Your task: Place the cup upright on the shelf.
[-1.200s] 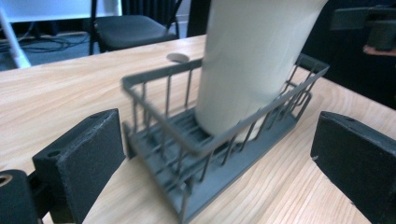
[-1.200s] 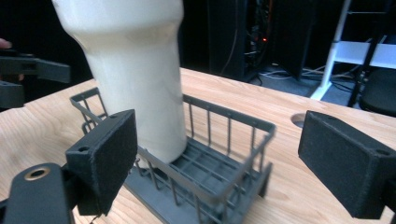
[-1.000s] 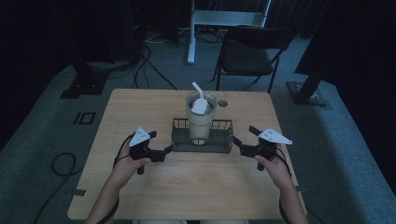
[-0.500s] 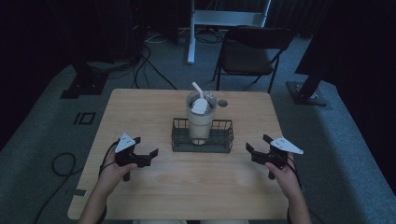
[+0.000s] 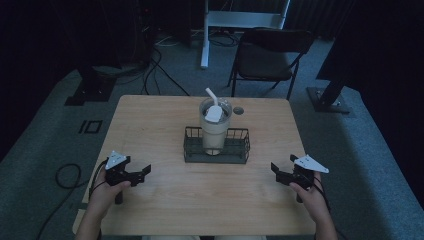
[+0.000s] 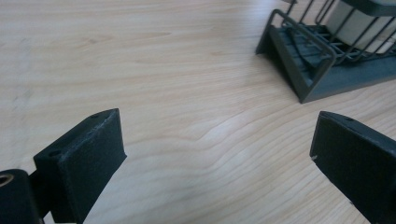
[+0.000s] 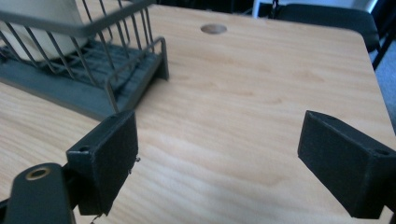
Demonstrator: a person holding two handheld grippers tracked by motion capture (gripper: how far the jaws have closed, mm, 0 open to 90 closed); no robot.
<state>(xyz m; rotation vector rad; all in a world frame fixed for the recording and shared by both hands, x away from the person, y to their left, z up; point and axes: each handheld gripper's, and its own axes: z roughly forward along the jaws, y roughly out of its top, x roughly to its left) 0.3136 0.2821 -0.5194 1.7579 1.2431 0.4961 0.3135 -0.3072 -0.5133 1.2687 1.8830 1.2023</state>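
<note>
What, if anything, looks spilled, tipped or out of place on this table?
Nothing stands out. The tumbler stands upright inside the wire basket, its straw leaning left, and no spill shows on the table. The left gripper and right gripper are open and hold nothing.

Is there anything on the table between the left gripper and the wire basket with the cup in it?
Nothing visible. Bare wood lies between the open left gripper and the wire basket, which holds the cup. The left gripper view shows the same clear stretch.
</note>
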